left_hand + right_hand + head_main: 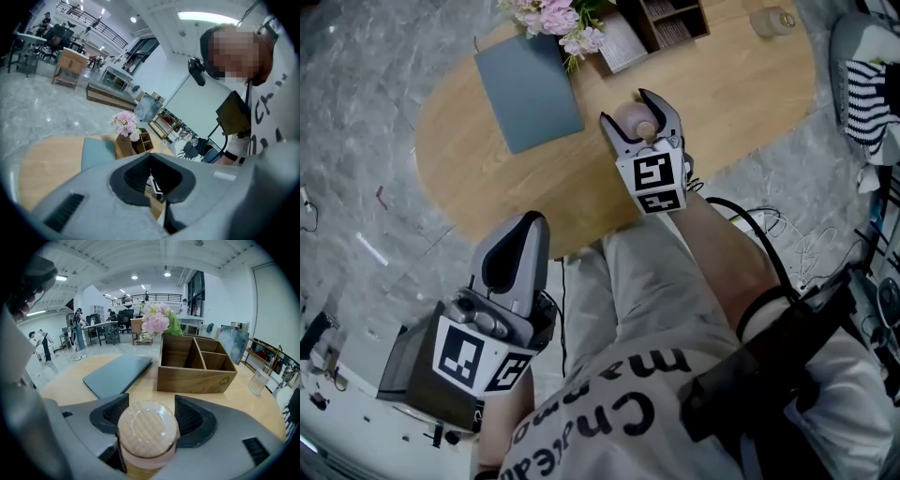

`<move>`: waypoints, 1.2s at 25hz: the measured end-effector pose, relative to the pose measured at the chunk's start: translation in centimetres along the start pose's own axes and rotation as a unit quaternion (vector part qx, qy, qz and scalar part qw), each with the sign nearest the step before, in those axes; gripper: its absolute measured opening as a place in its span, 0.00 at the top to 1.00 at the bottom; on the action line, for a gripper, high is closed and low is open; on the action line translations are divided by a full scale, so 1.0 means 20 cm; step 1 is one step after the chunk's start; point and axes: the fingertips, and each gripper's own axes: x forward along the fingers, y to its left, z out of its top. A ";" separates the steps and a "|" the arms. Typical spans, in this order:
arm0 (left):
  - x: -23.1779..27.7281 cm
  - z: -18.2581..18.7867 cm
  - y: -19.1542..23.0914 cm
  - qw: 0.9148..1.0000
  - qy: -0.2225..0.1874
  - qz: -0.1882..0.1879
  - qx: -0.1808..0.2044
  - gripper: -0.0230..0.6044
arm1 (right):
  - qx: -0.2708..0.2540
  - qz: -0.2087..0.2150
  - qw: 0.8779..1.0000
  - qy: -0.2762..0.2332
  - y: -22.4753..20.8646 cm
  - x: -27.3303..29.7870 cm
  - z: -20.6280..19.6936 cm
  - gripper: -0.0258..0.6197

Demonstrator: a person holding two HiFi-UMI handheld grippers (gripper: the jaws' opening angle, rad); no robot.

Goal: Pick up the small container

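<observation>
The small container (636, 119), a pinkish jar with a round pale lid, stands on the oval wooden table (487, 178) near its middle. My right gripper (628, 108) reaches over the near edge with its jaws spread wide on both sides of the jar. In the right gripper view the container (147, 430) sits deep between the dark pads (110, 413), and I see no pad pressing on it. My left gripper (534, 220) hangs off the table over the person's lap, its tips together and empty. In the left gripper view the left gripper (150, 157) points toward the table.
A blue-grey notebook (528, 89) lies flat at the table's back left. Behind the jar stand a wooden compartment box (661, 23) and pink flowers (553, 19). A clear glass (772, 21) sits at the back right. Cables (778, 230) lie on the floor to the right.
</observation>
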 end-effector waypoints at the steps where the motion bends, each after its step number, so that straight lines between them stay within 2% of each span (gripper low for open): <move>1: -0.01 0.01 0.00 1.000 -0.003 0.002 -0.001 0.94 | 0.001 0.001 1.000 0.000 0.00 0.00 0.00 0.48; 5: -0.05 0.03 -0.03 1.000 -0.010 0.010 0.003 0.94 | 0.014 0.004 1.000 -0.001 -0.01 -0.02 0.01 0.52; 8: -0.09 0.02 -0.05 1.000 -0.014 0.016 -0.002 0.94 | 0.024 0.007 1.000 -0.001 -0.01 -0.06 0.03 0.61; 11: -0.11 0.03 -0.07 1.000 -0.020 0.022 -0.002 0.94 | 0.029 0.014 0.999 0.001 0.00 -0.07 0.02 0.62; 14: -0.13 0.04 -0.07 0.999 -0.024 0.027 0.000 0.94 | 0.018 0.009 1.000 0.002 -0.01 -0.07 0.03 0.66; 17: -0.15 0.04 -0.06 0.999 -0.026 0.035 -0.002 0.94 | 0.003 0.003 1.000 0.001 -0.01 -0.07 0.04 0.75; 21: -0.17 0.07 -0.06 0.999 -0.030 0.036 0.002 0.94 | -0.029 0.008 1.000 0.002 0.00 -0.08 0.04 0.79; 25: -0.19 0.10 -0.07 0.999 -0.034 0.033 0.012 0.94 | -0.042 -0.006 0.999 0.004 -0.03 -0.09 0.08 0.86; 30: -0.22 0.10 -0.08 0.998 -0.042 0.031 0.017 0.94 | -0.053 -0.001 0.998 0.016 -0.03 -0.10 0.06 0.87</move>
